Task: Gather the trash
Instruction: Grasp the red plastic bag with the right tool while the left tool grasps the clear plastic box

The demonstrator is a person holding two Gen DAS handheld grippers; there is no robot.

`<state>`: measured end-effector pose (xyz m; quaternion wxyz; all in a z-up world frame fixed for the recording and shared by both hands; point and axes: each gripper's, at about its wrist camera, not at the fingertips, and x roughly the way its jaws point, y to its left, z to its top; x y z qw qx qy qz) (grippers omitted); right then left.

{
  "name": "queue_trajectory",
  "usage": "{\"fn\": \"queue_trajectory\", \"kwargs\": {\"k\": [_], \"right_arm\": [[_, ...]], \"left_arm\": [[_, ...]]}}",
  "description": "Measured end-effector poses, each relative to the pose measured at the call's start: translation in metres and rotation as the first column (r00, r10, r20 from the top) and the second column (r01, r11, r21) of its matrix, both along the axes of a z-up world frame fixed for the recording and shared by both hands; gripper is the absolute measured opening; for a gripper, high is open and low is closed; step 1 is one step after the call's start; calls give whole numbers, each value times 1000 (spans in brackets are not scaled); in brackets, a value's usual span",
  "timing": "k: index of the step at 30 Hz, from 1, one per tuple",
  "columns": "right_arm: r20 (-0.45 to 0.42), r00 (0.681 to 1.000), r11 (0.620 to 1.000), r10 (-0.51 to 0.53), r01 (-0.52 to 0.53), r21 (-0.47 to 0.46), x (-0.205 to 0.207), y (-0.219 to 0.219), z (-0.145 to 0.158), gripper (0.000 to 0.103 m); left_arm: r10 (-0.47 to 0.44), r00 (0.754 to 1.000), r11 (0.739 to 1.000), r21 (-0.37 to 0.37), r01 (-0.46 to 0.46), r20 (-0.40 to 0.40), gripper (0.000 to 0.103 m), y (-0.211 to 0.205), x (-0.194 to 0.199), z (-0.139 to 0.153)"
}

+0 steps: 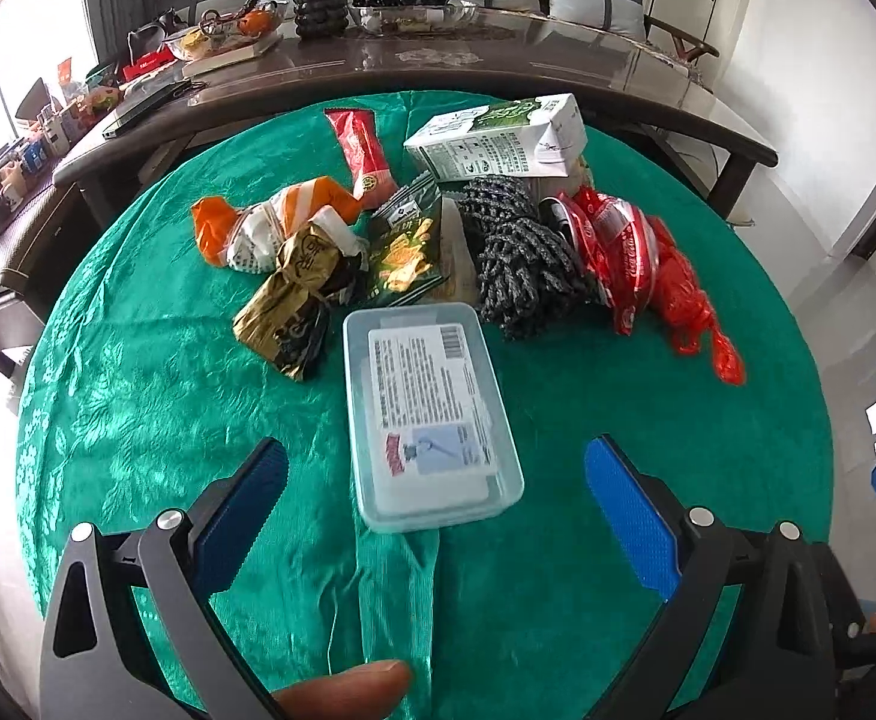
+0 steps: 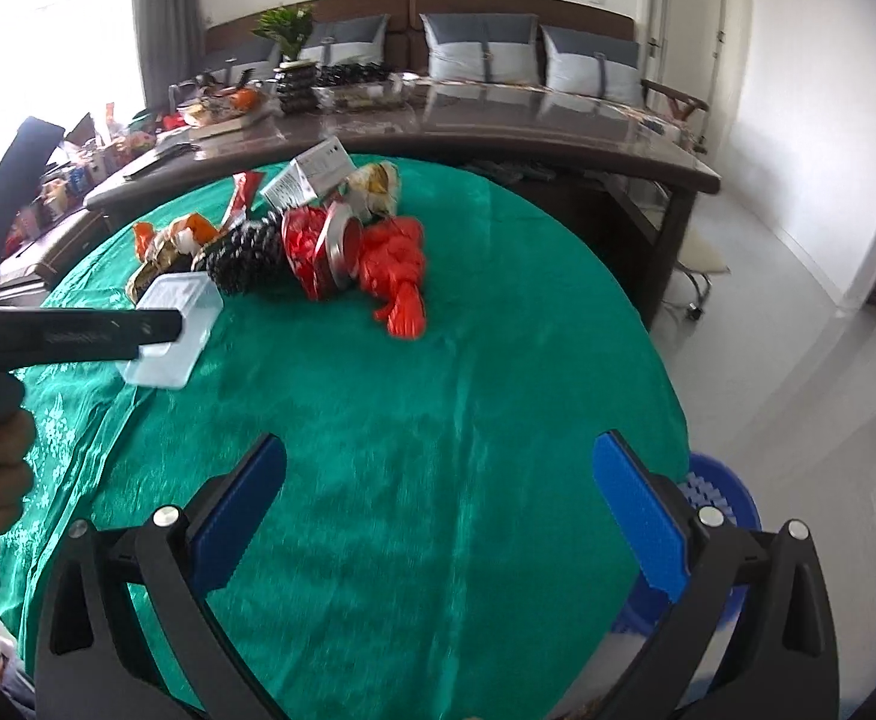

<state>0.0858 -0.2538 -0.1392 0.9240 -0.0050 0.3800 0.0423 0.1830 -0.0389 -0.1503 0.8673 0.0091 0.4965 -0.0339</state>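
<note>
Left claw [image 1: 435, 498] gapes; blue basket [image 2: 720, 498] right-view only.

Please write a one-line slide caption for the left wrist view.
Open left gripper approaches a clear plastic box on the green tablecloth, with wrappers and a milk carton piled behind.

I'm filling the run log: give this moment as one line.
stage: approach | left gripper: open, astride clear plastic box | right gripper: open, empty | trash pile: untouched on green tablecloth
</note>
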Motion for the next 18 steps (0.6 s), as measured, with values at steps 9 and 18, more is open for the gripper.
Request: {"fn": "queue_trajectory", "kwargs": {"k": [9,18], "right_arm": [[-111,968,973,226,-219,75,99,8,-17,98],[-170,949,963,266,-253,96,145,9,-30,46]], "left_arm": [[44,997,998,58,-40,-63,98,8,35,-28],[43,996,998,40,-40,-76,99,19,45,-40]]}}
